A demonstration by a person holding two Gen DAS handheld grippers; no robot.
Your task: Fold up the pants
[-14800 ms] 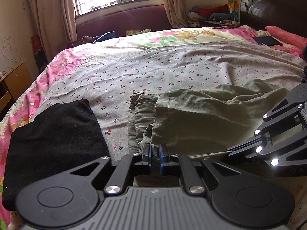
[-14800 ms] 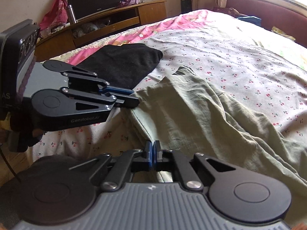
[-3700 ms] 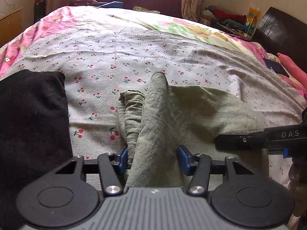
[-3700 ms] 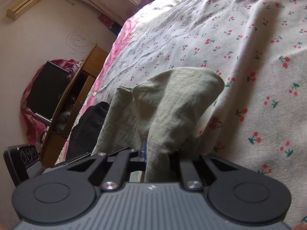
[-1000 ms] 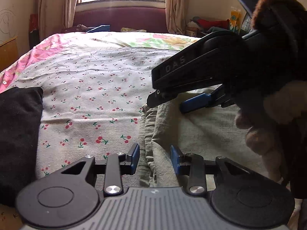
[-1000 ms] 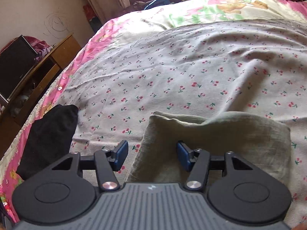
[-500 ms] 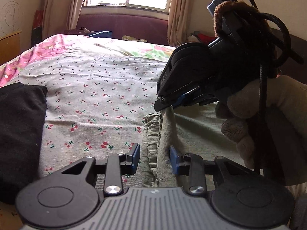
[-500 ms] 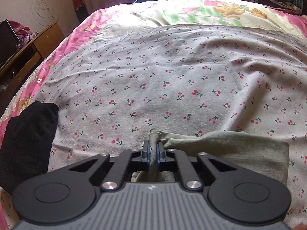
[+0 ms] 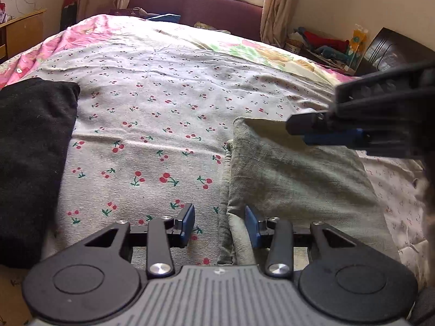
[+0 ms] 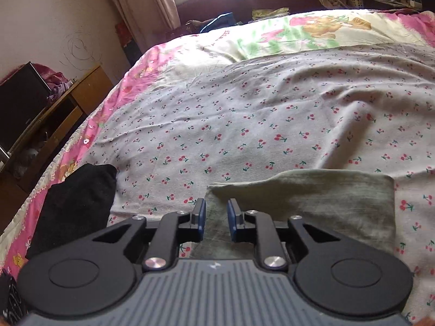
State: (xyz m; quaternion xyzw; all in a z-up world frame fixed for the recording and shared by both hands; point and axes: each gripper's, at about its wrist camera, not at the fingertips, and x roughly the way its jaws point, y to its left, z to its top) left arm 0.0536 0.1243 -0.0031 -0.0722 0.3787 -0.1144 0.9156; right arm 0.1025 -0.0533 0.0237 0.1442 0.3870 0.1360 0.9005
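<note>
Pants (image 9: 293, 179), olive green and already folded to a compact rectangle, lie on the cherry-print bed (image 9: 163, 103), well apart from a black garment (image 9: 30, 146) at its left edge. From here the stacked layers could slide askew if a pad drags cloth when the claws lift away. The left claw (image 9: 220, 224) stands apart astride the bundle's near-left edge, gripping nothing. The right claw (image 10: 216, 221), its jaws just opening, sits over the far corner, cloth between them unpinched.
</note>
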